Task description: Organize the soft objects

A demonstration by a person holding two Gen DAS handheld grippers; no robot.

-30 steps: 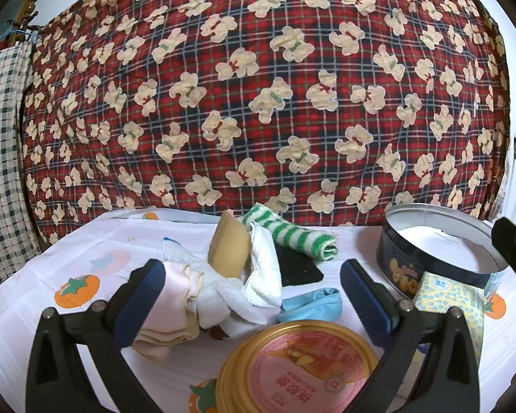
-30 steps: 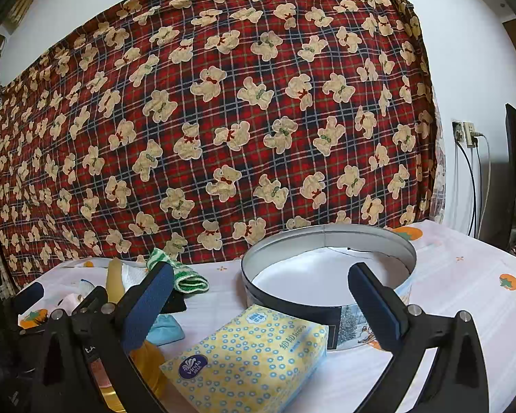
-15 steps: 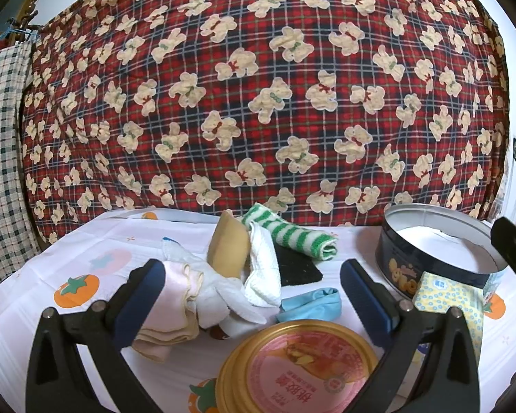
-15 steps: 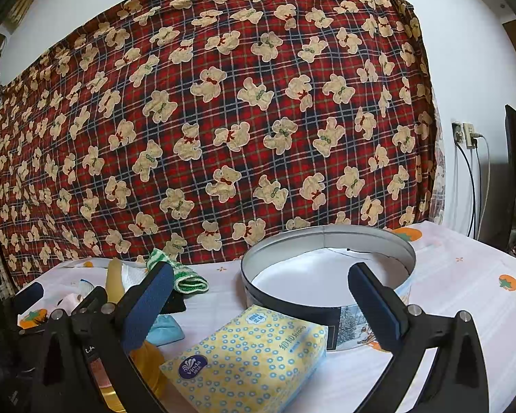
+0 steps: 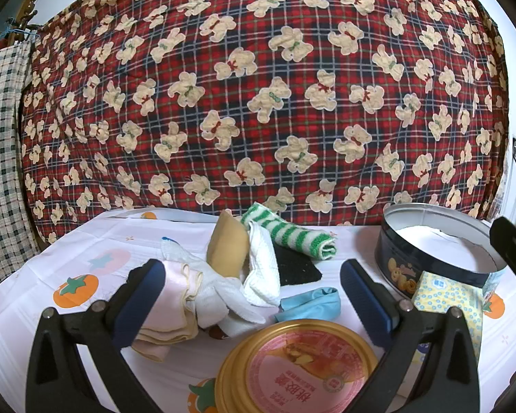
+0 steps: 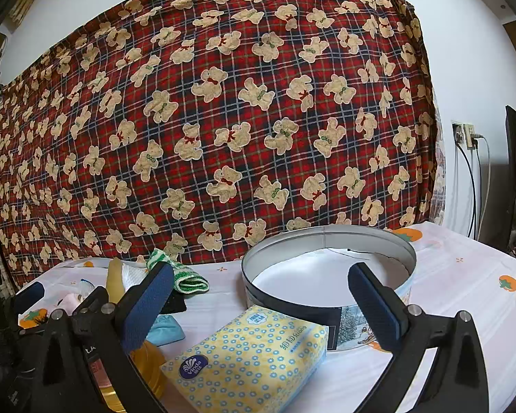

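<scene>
Tablecloth; lid partly cropped

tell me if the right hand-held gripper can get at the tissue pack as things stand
Probably yes: the right hand-held gripper is open, and the tissue pack lies just ahead and below it with nothing on top.

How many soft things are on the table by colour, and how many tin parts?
White: 2, glove, cloth
Green-striped: 1, towel
Tan: 1, cloth
Pink and cream: 1, folded cloths
Black: 1, cloth
Blue: 1, item
Yellow: 1, tissue pack
Tin parts: 2, round tin, lid
Total: 10
</scene>
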